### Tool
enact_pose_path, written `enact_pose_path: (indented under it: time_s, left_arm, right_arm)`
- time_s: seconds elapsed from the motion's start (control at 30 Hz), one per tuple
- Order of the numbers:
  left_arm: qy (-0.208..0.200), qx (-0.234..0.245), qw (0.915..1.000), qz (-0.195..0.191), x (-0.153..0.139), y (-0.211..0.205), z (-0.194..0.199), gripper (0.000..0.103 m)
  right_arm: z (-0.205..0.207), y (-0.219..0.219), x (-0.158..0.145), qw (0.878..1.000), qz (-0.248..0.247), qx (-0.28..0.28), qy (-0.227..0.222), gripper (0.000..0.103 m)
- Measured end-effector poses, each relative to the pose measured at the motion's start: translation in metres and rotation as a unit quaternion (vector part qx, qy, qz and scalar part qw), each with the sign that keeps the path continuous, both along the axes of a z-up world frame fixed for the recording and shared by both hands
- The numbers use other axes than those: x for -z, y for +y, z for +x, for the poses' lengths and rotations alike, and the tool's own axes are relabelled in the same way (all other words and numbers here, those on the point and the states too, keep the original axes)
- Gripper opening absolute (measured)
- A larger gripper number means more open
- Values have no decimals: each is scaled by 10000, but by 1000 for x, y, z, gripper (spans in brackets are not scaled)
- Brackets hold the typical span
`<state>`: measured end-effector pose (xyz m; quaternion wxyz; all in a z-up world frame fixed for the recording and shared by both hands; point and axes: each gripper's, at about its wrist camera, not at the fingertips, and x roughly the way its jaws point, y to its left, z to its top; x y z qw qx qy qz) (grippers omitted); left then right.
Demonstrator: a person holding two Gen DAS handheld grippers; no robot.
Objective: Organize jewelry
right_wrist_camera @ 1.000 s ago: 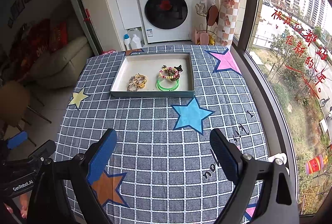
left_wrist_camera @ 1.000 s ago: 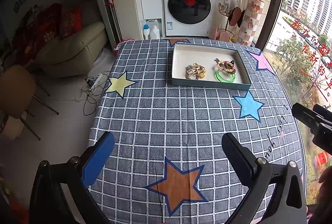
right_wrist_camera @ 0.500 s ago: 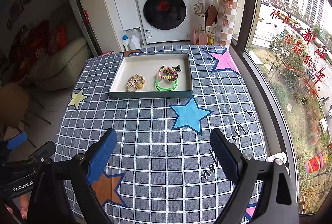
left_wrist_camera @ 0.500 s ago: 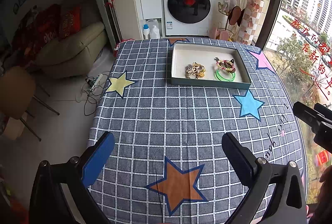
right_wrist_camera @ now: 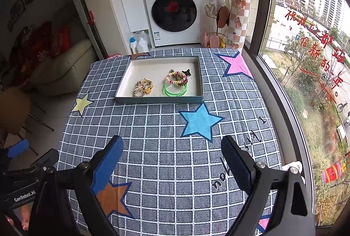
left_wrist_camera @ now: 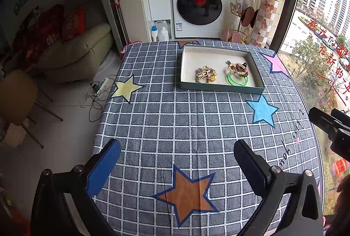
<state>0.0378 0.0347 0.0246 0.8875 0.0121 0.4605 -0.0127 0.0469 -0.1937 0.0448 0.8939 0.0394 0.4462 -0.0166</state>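
A: What did the two wrist views show, largest item first?

B: I saw the checked tablecloth [left_wrist_camera: 175,122] covering the table, and on its far half the shallow tray [right_wrist_camera: 122,85], my landmark.

A: And the jewelry?

B: All inside the tray, toward its near wall: the green bangle [right_wrist_camera: 175,90] at the right, the beaded bracelet [right_wrist_camera: 176,78] touching it just behind, the gold cluster [right_wrist_camera: 142,88] to their left.

A: The tongs?

B: I held the left gripper [left_wrist_camera: 177,161] and right gripper [right_wrist_camera: 172,157] well short of the tray, both spread wide, gripping nothing.
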Motion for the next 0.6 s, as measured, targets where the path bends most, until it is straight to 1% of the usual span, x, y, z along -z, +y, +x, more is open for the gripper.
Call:
enact_pose_path:
  time_s: [0.6]
  left_arm:
    - [-22, -54, 10000, 30, -2, 1, -1, 103]
  right_arm:
    - [-2, 1, 1, 10000, 23, -21, 15, 93]
